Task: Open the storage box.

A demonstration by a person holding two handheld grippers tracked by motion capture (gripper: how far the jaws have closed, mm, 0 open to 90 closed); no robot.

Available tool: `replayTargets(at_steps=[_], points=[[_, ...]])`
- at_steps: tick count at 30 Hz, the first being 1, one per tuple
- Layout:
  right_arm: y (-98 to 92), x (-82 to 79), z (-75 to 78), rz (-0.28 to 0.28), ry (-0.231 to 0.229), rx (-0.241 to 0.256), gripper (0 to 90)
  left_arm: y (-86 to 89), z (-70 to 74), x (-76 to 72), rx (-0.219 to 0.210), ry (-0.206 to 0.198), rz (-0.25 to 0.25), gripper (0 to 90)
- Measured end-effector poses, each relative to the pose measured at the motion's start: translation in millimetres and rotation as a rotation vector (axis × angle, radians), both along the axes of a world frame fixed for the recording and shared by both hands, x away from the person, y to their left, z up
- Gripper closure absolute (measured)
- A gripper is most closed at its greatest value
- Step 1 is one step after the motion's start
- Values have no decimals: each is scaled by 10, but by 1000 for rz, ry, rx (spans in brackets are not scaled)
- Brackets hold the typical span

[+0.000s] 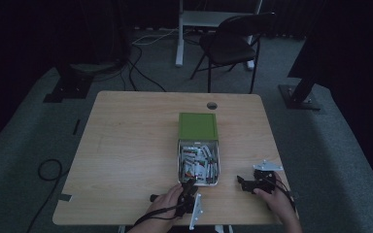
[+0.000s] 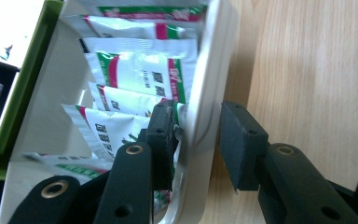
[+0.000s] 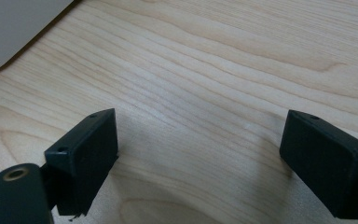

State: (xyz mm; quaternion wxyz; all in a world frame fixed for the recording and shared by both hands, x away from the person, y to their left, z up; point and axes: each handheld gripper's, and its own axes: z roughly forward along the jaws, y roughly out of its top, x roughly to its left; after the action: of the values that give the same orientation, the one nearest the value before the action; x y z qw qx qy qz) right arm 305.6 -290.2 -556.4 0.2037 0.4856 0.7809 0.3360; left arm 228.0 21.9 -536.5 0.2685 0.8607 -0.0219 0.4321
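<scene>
left gripper (image 2: 196, 140) straddles the near wall of the white box (image 2: 205, 70), jaws not quite clenched; box runs lengthwise away; right gripper (image 3: 200, 158) gaping, off beside it

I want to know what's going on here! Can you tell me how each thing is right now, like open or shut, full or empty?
box: open, sachets inside
green lid: off, lying behind the box
sachets: packed upright in the box
left gripper: jaws astride the box wall, not shut
right gripper: open, holding nothing, over bare table
chair: empty
</scene>
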Motion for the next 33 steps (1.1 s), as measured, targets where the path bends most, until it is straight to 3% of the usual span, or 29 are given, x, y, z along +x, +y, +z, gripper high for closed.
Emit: replayTargets(at_steps=[3,5,13,16,22,24,29,33], points=[[0,0,0,0,0,0,111,48,21,17,-83,77,-2,669],[0,0,0,0,0,0,110,83,40,27,-110,106,-8,662],[0,-1,0,0,0,0,111,249,100,49,-297,258,3,657],[1,0,-1,0,-1,1,111,315,105,43,-347,303,0,657],[1,0,-1,0,-1,1,111,453,96,53,-434,381,4,657],[0,0,-1,0,-2,0,111,505,94,57,-451,380,0,657],[0,1,-1,1,-3,-1,111,610,90,66,-496,422,8,657],[0,0,-1,1,-2,0,111,668,75,60,-503,432,11,657]])
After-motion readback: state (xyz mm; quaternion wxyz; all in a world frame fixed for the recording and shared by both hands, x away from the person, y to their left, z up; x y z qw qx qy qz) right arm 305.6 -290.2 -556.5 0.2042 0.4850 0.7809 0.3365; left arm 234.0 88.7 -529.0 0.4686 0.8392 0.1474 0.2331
